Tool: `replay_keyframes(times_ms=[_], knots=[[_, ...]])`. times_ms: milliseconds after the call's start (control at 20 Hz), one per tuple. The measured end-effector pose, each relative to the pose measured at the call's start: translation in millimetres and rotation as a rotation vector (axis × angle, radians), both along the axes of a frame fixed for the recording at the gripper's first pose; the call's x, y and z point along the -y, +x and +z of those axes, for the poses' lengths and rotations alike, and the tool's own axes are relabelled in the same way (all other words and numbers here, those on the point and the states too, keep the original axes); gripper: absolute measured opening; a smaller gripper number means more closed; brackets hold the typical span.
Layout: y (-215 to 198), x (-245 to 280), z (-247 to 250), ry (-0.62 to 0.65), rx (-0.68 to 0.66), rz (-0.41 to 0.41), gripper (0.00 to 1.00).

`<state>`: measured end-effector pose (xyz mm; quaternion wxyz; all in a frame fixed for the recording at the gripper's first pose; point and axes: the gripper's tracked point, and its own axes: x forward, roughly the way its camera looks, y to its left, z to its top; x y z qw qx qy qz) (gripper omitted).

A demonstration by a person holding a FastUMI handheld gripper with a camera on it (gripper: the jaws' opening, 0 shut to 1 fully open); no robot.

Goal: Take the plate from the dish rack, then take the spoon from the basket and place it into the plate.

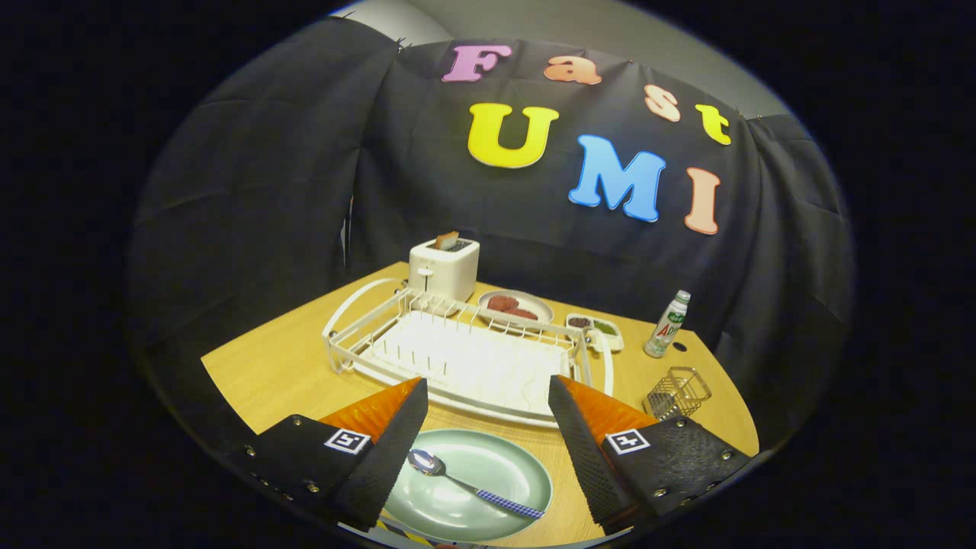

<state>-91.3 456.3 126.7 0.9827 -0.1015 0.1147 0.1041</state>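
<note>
I had the claw (486, 396) spread wide, its two fingers well apart and gripping nothing, hovering above the near part of the tabletop (282, 366). Below and between the fingers sat the plate (503, 465), flat on the wood, its left rim hidden under the left finger. The spoon (473, 484) lay in the plate, bowl toward the left finger and its checked handle pointing toward the right one, reaching close to the plate's right rim. Neither finger touched the spoon or the plate as far as I could see.

Just beyond the plate and the fingertips stood the rack (465, 351), white wire over a white tray, with no dishes in it. Behind its far left corner I saw a toaster (444, 267) with a slice sticking out of the slot. A dish (515, 306) with something reddish on it sat behind the rack, and beside that a small tray (595, 329) with dark and green fillings. To the right, apart from the rack, stood a bottle (668, 325), upright, and nearer to me the wire basket (677, 393), just beyond the right finger
</note>
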Motion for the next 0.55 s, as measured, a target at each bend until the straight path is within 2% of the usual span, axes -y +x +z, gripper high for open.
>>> replay_keyframes(times_ms=[300, 550], knots=[[5, 23, 115, 0.114, 0.183, -0.007, 0.96], [15, 54, 168, 0.16, 0.265, -0.06, 0.96]])
